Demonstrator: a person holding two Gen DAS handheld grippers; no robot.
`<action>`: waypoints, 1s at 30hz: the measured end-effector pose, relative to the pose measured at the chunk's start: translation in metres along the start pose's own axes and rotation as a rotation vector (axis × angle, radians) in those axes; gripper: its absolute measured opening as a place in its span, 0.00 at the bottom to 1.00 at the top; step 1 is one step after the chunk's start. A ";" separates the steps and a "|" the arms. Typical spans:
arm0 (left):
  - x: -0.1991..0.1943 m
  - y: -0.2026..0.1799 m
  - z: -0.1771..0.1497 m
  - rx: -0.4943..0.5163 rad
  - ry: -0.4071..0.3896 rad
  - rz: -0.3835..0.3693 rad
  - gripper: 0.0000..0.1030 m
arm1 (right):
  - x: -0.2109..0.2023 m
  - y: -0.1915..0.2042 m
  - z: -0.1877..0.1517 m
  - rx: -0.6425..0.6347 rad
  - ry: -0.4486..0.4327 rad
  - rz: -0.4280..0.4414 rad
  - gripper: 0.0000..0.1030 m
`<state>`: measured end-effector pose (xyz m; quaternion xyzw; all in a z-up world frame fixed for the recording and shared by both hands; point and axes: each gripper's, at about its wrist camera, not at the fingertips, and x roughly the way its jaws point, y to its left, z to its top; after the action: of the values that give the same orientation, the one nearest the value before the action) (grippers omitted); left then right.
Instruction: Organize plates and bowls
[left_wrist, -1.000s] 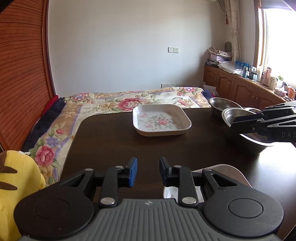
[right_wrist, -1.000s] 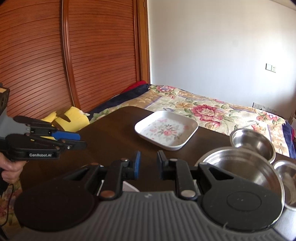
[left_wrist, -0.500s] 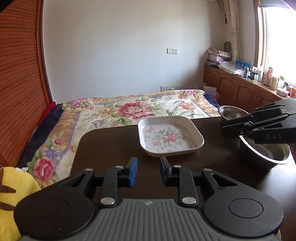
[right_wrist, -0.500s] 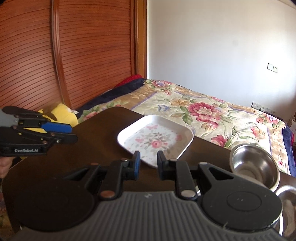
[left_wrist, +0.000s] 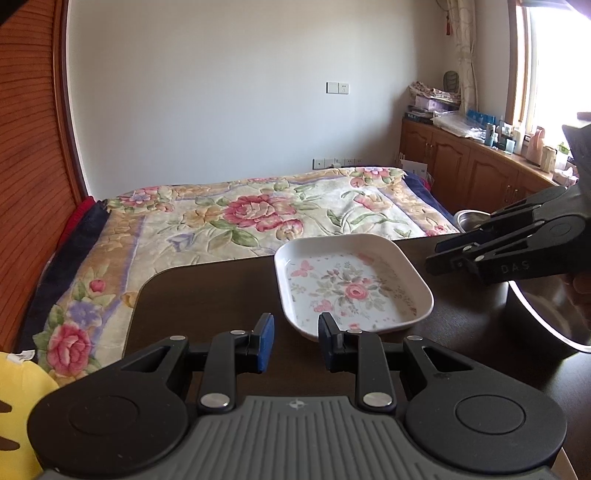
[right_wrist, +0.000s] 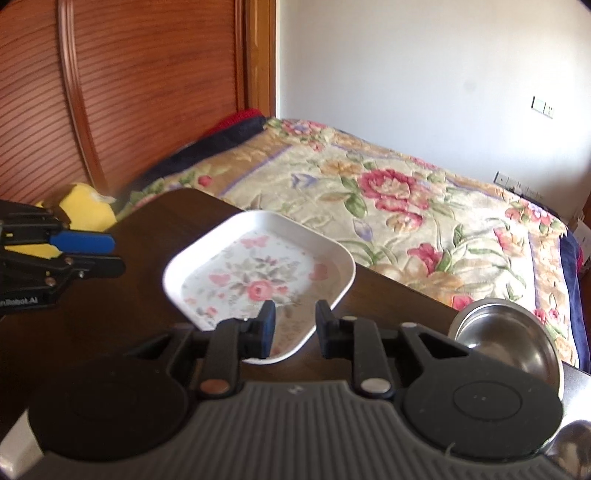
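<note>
The dark desk (left_wrist: 207, 295) carries the floral plate (left_wrist: 351, 284) near its bed-side edge. Beside the plate sits a steel bowl (right_wrist: 506, 339). Both the left tool (left_wrist: 295, 341) and right tool (right_wrist: 293, 328) stand narrowly parted, empty, and could nudge the plate off the desk.

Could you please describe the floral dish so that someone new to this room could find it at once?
Start at the dark wooden table that stands against the flowered bedspread. Near its far edge sits the floral dish, white and shallow, square with rounded corners. Its neighbours are round steel bowls; it alone bears printed pink roses.
</note>
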<state>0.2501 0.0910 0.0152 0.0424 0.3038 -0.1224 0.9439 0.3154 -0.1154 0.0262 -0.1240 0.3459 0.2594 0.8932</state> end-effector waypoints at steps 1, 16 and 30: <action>0.004 0.001 0.001 -0.003 0.005 -0.001 0.30 | 0.004 -0.001 0.001 -0.002 0.009 -0.003 0.39; 0.058 0.013 0.010 -0.019 0.068 -0.030 0.33 | 0.039 -0.023 0.010 0.028 0.135 0.003 0.42; 0.082 0.020 0.014 -0.074 0.097 -0.058 0.27 | 0.049 -0.028 0.013 0.050 0.166 0.058 0.27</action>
<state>0.3276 0.0915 -0.0214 0.0045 0.3544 -0.1363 0.9251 0.3688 -0.1155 0.0037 -0.1130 0.4286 0.2652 0.8563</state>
